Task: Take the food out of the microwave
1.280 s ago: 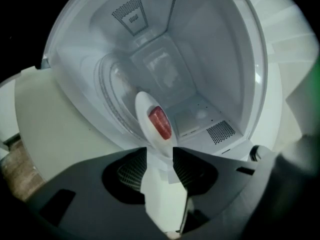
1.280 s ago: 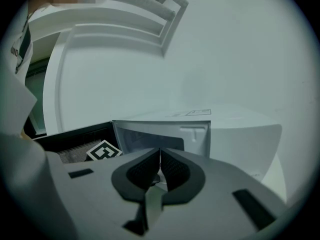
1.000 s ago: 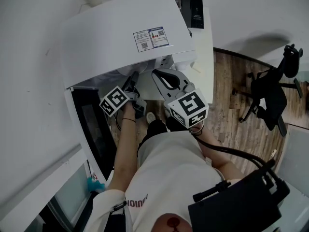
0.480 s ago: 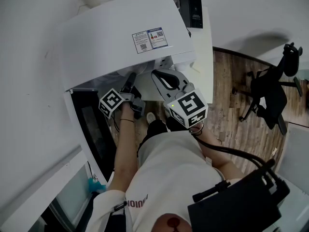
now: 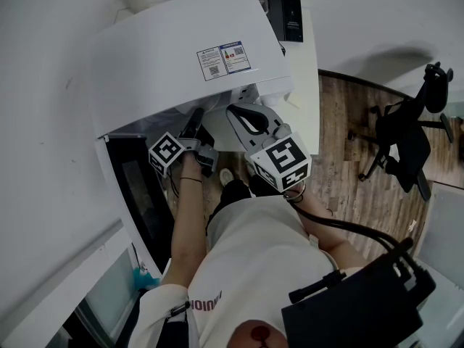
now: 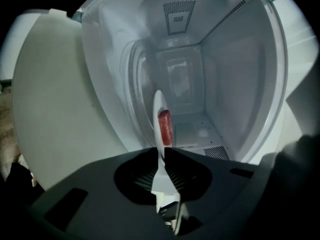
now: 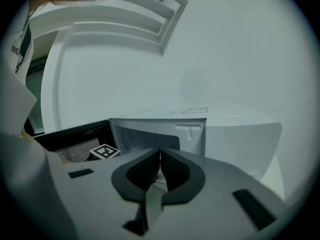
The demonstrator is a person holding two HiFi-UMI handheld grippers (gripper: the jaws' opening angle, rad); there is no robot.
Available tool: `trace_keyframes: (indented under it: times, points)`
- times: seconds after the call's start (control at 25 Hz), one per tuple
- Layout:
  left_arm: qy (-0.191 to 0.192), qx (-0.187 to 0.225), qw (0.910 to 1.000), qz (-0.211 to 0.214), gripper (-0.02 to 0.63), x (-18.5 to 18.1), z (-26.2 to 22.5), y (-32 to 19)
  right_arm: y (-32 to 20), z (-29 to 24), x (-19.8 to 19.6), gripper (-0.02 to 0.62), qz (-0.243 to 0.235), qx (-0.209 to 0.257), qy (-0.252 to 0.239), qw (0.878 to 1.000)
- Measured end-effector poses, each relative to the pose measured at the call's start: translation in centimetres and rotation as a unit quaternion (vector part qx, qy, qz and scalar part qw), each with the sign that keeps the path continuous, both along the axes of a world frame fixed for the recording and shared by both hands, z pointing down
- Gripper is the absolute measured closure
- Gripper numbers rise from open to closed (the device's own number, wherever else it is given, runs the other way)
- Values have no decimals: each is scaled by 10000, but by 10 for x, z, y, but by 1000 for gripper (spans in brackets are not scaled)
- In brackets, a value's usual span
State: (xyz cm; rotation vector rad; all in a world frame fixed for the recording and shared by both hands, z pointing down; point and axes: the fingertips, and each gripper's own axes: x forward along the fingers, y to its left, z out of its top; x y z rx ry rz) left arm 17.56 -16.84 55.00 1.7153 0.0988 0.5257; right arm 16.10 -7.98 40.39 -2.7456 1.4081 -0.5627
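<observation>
Left hand-held gripper (image 6: pixel 164 156), jaws just closed tight on plate (image 6: pixel 156 111); right hand-held gripper (image 7: pixel 160 166) closed.

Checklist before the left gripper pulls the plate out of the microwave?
1. Door open wide: ok.
2. Left gripper on plate rim: ok; its jaws have just been closing, and the rim sits between them.
3. Sausage on plate: ok.
4. Plate level: cannot tell, the left gripper view is rolled.
5. Right gripper out of the way: ok; shut, empty, outside the microwave.
6. Grip firm enough: cannot tell.
</observation>
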Motion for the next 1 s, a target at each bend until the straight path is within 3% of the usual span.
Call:
trace_keyframes:
  times: [0.2, 1.0]
  points:
    - [122, -326, 9991, -244, 568, 1, 0, 0, 2, 2, 1, 572, 24, -25, -1, 10000]
    - [537, -633, 9957, -417, 581, -11, -8, -5, -2, 3, -4, 572, -37, -24, -15, 10000]
